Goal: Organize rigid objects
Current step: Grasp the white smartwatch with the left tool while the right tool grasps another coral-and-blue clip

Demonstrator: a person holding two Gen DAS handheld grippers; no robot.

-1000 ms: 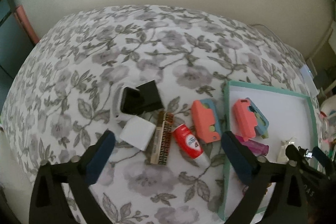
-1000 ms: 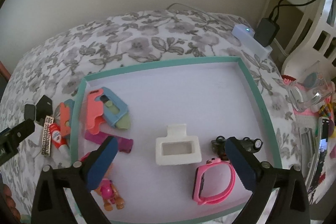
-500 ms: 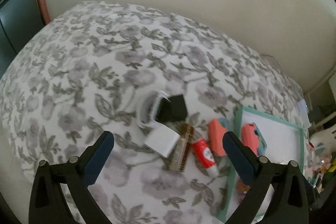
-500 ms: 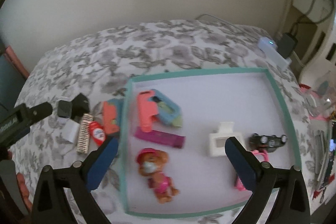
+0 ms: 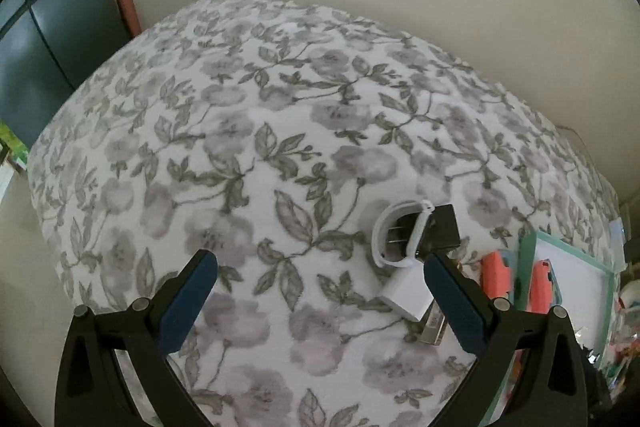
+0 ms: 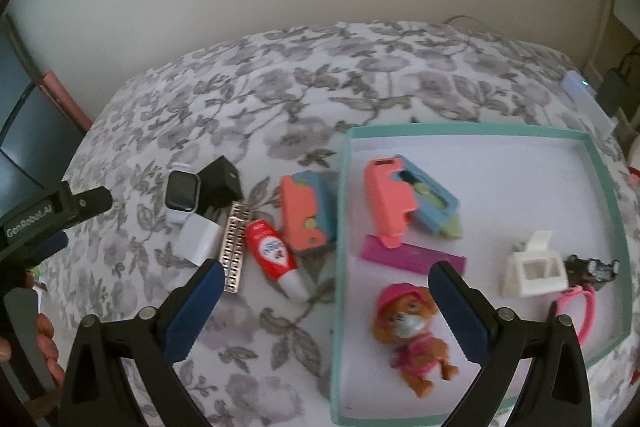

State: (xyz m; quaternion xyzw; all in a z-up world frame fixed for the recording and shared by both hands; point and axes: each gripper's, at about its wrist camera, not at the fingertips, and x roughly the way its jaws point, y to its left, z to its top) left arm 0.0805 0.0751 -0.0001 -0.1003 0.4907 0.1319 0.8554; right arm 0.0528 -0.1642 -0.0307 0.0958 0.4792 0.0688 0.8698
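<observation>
A teal-rimmed white tray [image 6: 342, 227] holds a coral-and-blue toy [image 6: 408, 199], a purple bar [image 6: 404, 253], a dog figure [image 6: 412, 331], a white holder [image 6: 532, 271], a toy car [image 6: 592, 265] and a pink watch [image 6: 580, 307]. Left of it on the floral cloth lie another coral toy [image 6: 304, 213], a red tube [image 6: 274, 255], a metal strip [image 6: 236, 247], a white block [image 6: 198, 241], a black cube [image 6: 220, 183] and a white smartwatch [image 6: 182, 191]. My right gripper [image 6: 320, 303] is open over the tray's left rim. My left gripper [image 5: 320, 291] is open and empty, left of the smartwatch [image 5: 400, 235].
The floral-covered surface [image 5: 240, 155] ends at a plain wall behind. A dark cabinet [image 5: 44, 39] stands at the far left. A white power strip [image 6: 580, 95] and cables lie past the tray's far right corner. Clutter sits beyond the right edge.
Both grippers have swung left. The left view now shows mostly bare cloth, with the tray at its right edge. The right view has shifted from the tray's middle to its left rim.
</observation>
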